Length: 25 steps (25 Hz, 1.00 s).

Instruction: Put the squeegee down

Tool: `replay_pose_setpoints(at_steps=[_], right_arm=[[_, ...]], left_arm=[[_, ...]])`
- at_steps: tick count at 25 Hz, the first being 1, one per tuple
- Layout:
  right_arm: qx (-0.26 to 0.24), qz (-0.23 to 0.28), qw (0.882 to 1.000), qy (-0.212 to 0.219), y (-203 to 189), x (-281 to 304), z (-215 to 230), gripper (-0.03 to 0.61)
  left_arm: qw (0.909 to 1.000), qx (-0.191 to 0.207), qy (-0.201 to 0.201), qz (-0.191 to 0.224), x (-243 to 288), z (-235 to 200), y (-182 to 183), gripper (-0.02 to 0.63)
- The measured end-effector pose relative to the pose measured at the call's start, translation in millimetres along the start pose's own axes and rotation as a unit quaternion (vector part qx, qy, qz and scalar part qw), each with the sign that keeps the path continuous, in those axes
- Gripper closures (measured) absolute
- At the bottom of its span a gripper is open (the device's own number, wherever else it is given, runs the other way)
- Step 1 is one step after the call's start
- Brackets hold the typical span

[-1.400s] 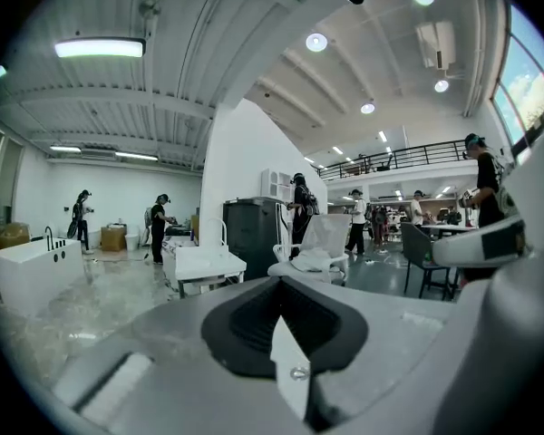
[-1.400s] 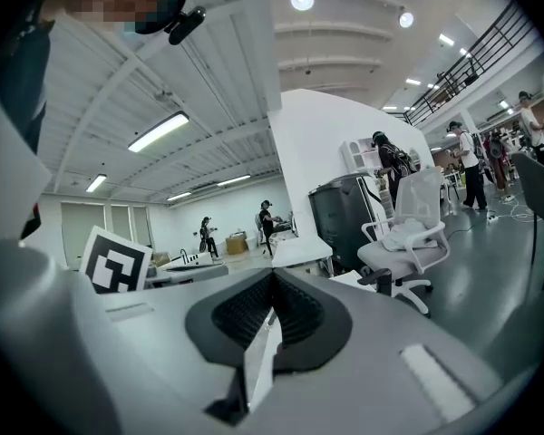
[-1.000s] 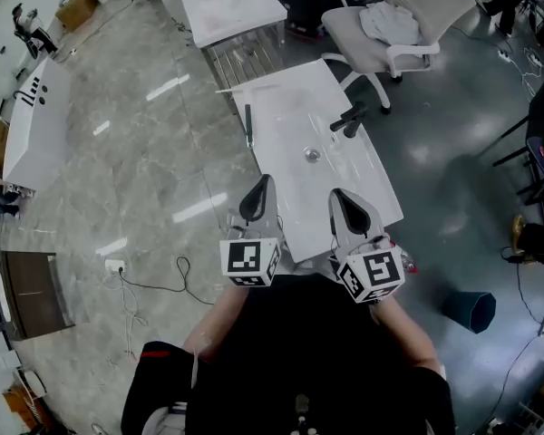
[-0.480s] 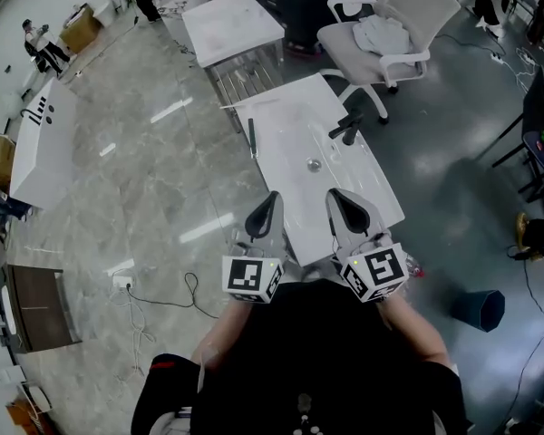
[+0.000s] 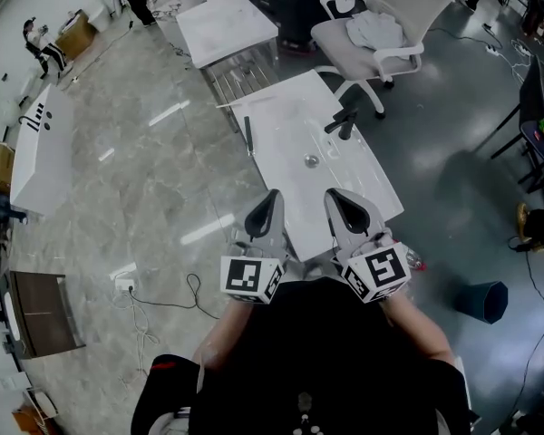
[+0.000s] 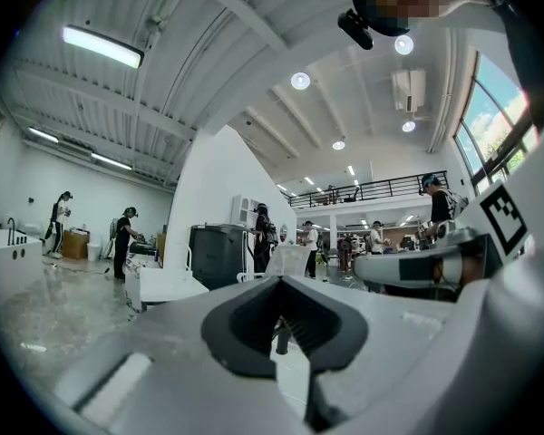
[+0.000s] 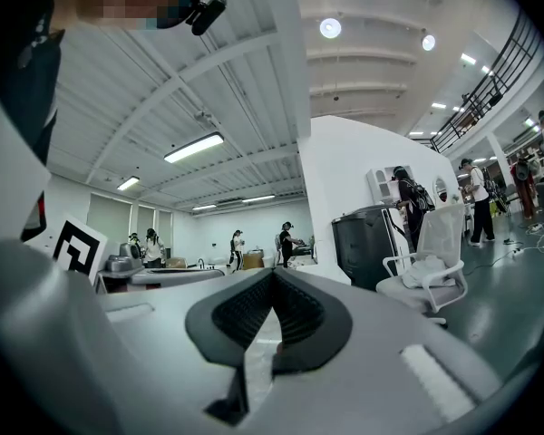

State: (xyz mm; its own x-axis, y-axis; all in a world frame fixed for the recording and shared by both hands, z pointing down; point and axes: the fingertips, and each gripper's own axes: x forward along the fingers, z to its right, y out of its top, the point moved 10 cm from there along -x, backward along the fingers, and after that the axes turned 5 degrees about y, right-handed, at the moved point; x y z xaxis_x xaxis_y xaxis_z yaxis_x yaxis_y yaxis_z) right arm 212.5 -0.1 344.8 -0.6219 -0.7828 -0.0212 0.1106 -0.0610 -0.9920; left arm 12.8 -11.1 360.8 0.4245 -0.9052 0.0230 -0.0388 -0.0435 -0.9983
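A black T-shaped squeegee (image 5: 343, 122) lies on the far right part of the white table (image 5: 344, 188), apart from both grippers. My left gripper (image 5: 271, 197) and right gripper (image 5: 330, 196) hover side by side over the table's near edge, pointing level across it. Each is shut with nothing between its jaws. In the left gripper view the left gripper (image 6: 279, 281) has its pads closed tip to tip. The right gripper (image 7: 272, 275) stands the same way in its own view.
A long thin dark bar (image 5: 247, 135) lies along the table's left edge and a small round metal thing (image 5: 312, 160) at its middle. A white office chair (image 5: 381, 25) stands beyond the table, a second white table (image 5: 227, 21) behind, a dark bin (image 5: 486, 300) at right.
Both grippers have edged up and a little forward over the table's near edge, staying shut and empty. The things on the table have not moved.
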Motion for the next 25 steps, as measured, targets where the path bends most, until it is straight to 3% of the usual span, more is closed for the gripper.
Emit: replay_pose_setpoints(at_steps=[25], right_arm=[[0.005,-0.008,1.0,0.008,-6,9,-1,0.578]], left_arm=[[0.9998,-0.011,0.009,-0.012,-3,-11,-10,0.612]])
